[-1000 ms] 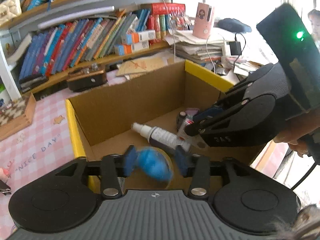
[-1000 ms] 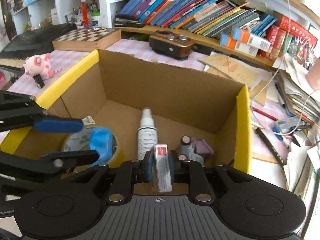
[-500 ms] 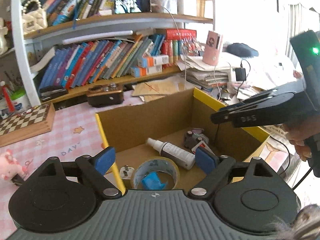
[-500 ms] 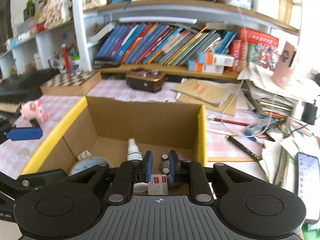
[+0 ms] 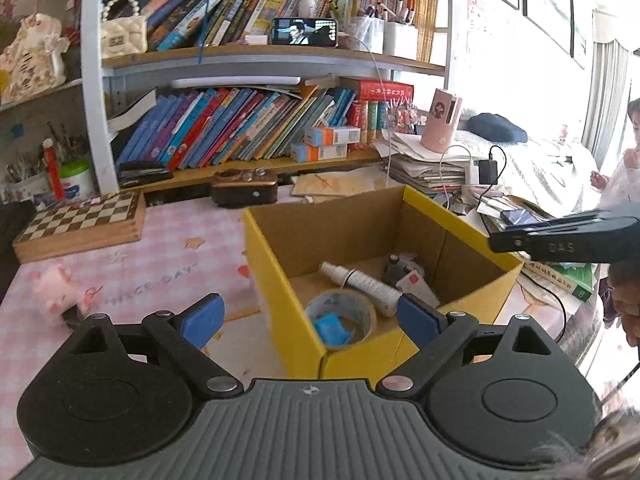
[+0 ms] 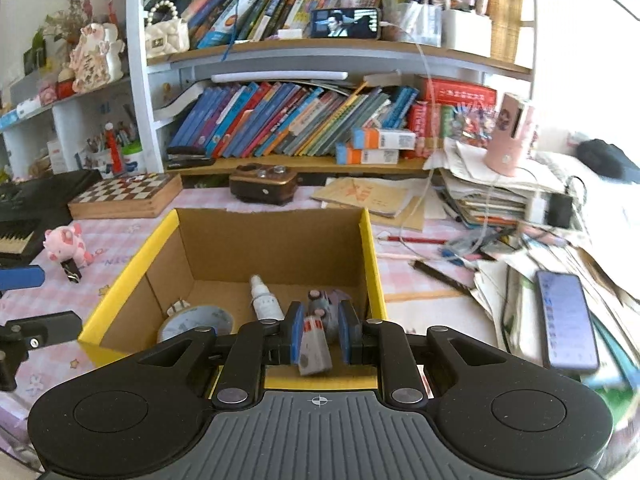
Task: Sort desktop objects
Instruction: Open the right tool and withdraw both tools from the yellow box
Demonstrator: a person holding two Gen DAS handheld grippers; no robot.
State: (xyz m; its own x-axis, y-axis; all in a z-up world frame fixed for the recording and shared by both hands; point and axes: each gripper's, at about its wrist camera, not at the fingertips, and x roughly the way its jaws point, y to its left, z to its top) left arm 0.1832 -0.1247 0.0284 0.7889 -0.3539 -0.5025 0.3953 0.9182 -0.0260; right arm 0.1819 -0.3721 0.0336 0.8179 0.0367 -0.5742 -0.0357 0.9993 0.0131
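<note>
A yellow-rimmed cardboard box [image 5: 452, 216] [image 6: 168, 226] stands on the pink checked desk. Inside lie a tape roll [image 5: 341, 316] [image 6: 196, 320] with a blue scrap [image 5: 331, 329] in it, a white spray bottle [image 5: 362, 280] [image 6: 264, 300], a small grey-and-red carton [image 5: 414, 282] [image 6: 314, 346] and a purple-grey item [image 5: 398, 266]. My left gripper [image 5: 310, 320] is open and empty above the box's near corner. My right gripper [image 6: 320, 334] is open above the box's near edge, with the carton lying loose between its pads.
A pink pig toy [image 5: 56, 288] [image 6: 66, 242] and a chessboard box [image 5: 84, 226] [image 6: 128, 196] sit left of the box. A brown radio [image 6: 264, 182] stands behind. Papers, cables, pens and a phone [image 6: 566, 316] crowd the right. Bookshelves fill the back.
Both grippers pulled back and up from the box. The left let the blue scrap fall into the tape roll and opened wide. The right opened and released the carton.
</note>
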